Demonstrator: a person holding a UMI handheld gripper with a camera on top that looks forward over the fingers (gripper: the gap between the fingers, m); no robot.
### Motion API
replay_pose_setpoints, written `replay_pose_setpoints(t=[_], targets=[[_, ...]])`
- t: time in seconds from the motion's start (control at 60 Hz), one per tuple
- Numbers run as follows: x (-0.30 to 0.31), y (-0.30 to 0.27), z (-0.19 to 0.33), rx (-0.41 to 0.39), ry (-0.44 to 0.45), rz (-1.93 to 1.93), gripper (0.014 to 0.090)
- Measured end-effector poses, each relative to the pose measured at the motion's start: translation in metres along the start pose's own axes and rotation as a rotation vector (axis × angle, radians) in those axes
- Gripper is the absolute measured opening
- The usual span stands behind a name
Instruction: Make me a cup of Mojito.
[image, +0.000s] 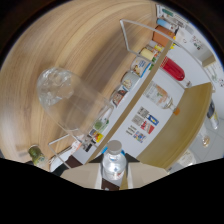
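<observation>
Two gripper fingers were hidden in the dark lower band, so we could not tell whether they were spread or closed. Just ahead of them stood a clear bottle (114, 165) with a white cap, its base cut off by that band. Beyond it and to the left we saw a transparent glass (65, 97), blurred and tilted against the wooden surface (80, 40). Shelf items (142, 62) farther ahead were hard to make out.
</observation>
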Motion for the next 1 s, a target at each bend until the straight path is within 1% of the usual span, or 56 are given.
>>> replay_pose_setpoints(t=[0.167,0.25,0.3,0.35,0.4,0.45,0.55,0.65,0.733,0.833,1.0], targets=[[0.003,0.001,-0.009,0.02,-0.018,0.111,0.0343],[0.016,0.005,-0.017,0.043,-0.018,0.273,0.0345],[0.025,0.009,-0.022,0.064,-0.017,0.426,0.0344],[0.033,0.015,-0.028,0.085,-0.039,0.633,0.0346],[0.045,0.021,-0.034,0.123,-0.063,0.857,0.0346],[0.059,0.034,-0.04,0.146,-0.055,1.102,0.0347],[0.062,0.052,-0.045,0.185,-0.088,1.459,0.0347],[0.047,0.055,-0.042,0.228,-0.159,1.746,0.0347],[0.021,0.044,-0.035,0.253,-0.247,1.914,0.0345],[-0.023,0.022,-0.023,0.223,-0.353,2.005,0.0345],[-0.088,-0.017,-0.009,0.179,-0.502,2.079,0.0345]])
